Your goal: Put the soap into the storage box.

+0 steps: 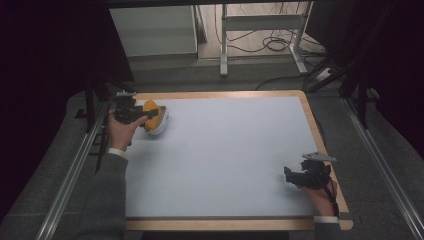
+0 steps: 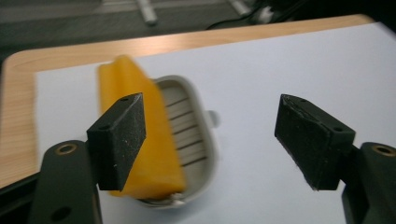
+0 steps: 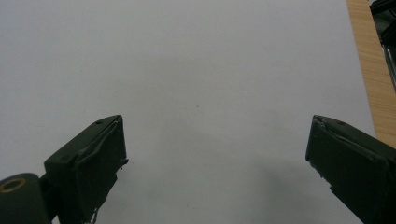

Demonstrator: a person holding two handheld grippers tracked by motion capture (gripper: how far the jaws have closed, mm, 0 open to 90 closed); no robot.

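At the table's far left corner, the left gripper point(image 1: 141, 114) hangs with its jaws spread wide and nothing between them, poised over an orange block point(image 1: 151, 113) that rests in a shallow white dish point(image 1: 161, 124). In the left gripper view the block point(image 2: 140, 135) lies just beyond and partly behind the gripper's left jaw, tilted against the ribbed floor of the dish point(image 2: 198, 140), whose pale grey rim curves around it; the right jaw stands over bare sheet. The step looks like an approach for a pick: the next move would call for shifting toward the block so both jaws straddle it, then closing. Far to the right, near the table's point(image 1: 220, 95) near edge, the right gripper point(image 1: 288, 176) rests released over the blank white sheet point(image 3: 196, 70), well apart from the dish.
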